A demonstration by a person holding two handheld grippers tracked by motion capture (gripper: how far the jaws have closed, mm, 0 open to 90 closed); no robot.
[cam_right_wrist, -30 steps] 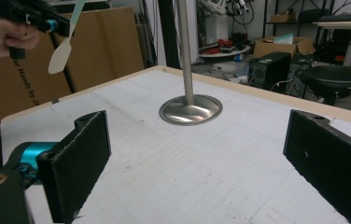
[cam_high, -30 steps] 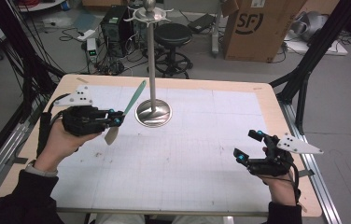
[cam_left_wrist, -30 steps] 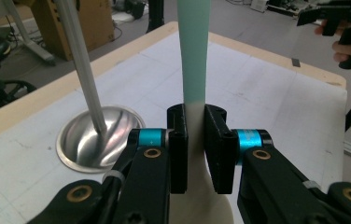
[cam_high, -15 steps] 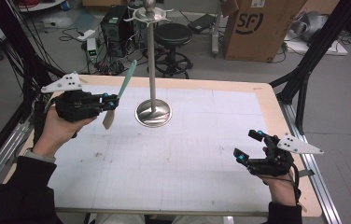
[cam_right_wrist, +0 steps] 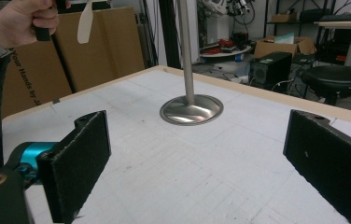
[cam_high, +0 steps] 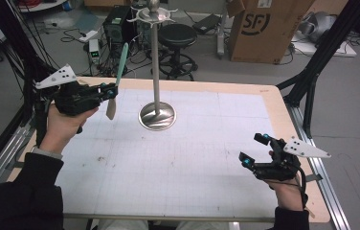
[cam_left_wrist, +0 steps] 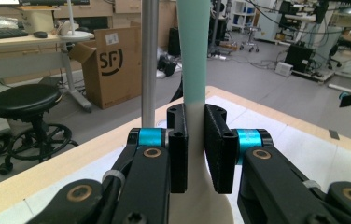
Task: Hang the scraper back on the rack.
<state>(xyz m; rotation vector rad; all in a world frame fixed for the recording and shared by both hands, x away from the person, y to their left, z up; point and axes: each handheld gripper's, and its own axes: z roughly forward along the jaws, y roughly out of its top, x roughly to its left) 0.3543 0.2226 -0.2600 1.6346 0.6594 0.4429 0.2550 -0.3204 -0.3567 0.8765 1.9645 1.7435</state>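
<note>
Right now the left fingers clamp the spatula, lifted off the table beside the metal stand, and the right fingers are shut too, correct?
Not quite: the right gripper is open, its fingers wide apart with nothing between them, as the right gripper view shows. The left gripper does clamp the spatula, lifted beside the stand.

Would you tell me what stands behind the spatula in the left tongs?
Behind the spatula, the metal stand's pole rises beside its handle; the left tongs cover the pole's base.

We see spatula (cam_high: 116, 82): matt, smooth, mint handle, cream blade, likely silicone or plastic. Stand (cam_high: 156, 76): polished metal, glossy mirror base. Table (cam_high: 245, 91): pale wood rim, matt white gridded mat, scuffed. Our gripper pads (cam_right_wrist: 78, 158): black, rough, matt.
</note>
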